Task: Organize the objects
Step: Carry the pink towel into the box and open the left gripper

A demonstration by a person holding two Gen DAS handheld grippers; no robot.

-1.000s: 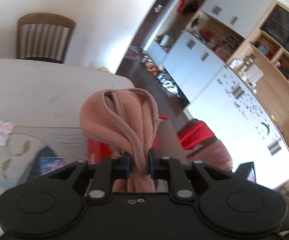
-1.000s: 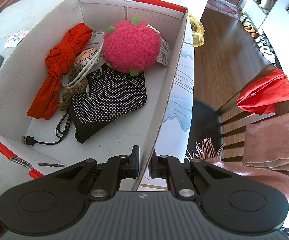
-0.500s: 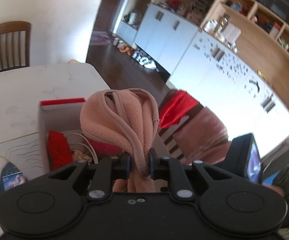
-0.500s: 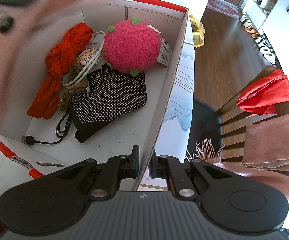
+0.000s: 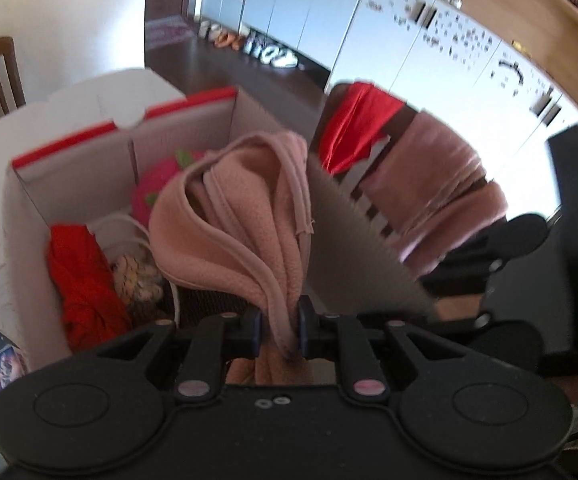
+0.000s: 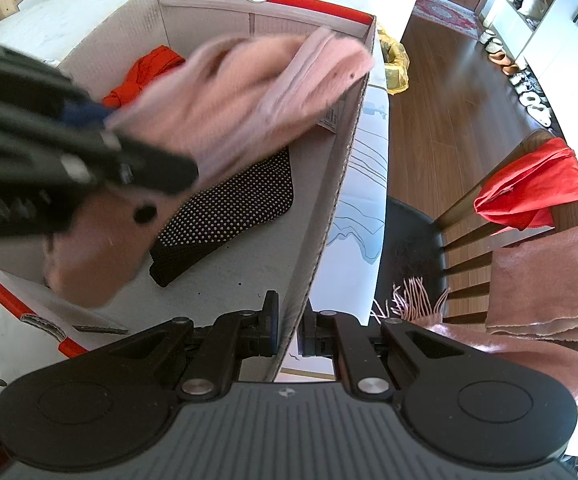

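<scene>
My left gripper [image 5: 280, 330] is shut on a pink fleece garment [image 5: 241, 220] and holds it over the open cardboard box [image 5: 33, 196]. The right wrist view shows the same garment [image 6: 249, 92] hanging above the box interior, with the left gripper [image 6: 101, 132] blurred at left. My right gripper [image 6: 289, 326] is shut on the box's right wall [image 6: 329, 200]. Inside lie a red cloth [image 6: 145, 72], a black dotted item [image 6: 229, 208], a pink plush toy [image 5: 157, 184] and a white cable [image 5: 121, 220].
The box stands on a white table [image 6: 49, 24]. A wooden chair [image 6: 501, 216] at the right carries a red cloth [image 6: 537, 188] and a pink blanket [image 6: 549, 280]. White cabinets [image 5: 329, 12] and shoes [image 5: 273, 54] line the far floor.
My left gripper has swung right with the pink garment, from beside the box to over its interior. My right gripper has kept still on the box wall.
</scene>
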